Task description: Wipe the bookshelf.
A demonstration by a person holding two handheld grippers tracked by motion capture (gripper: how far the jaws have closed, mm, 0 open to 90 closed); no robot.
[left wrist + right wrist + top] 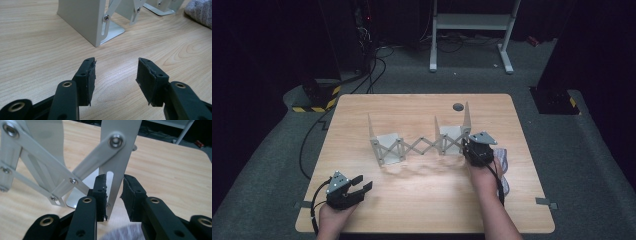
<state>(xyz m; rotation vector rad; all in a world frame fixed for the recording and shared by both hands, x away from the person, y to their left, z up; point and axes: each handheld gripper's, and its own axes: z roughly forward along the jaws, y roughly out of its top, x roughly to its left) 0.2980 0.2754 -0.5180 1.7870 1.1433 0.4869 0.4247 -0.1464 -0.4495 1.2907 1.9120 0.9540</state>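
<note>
rack (419,144): long axis left-right | right gripper (115,195) jaws astride end plate, unclamped | left gripper (116,77) jaws open

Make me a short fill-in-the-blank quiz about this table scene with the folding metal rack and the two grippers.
1. The expandable metal rack stands on a ____ table.
2. The right gripper has its jaws around the rack's end ____.
3. The left gripper has ____ between its jaws.
4. A grey ____ lies by the person's right hand.

Missing words: wooden; plate; nothing; cloth
</note>
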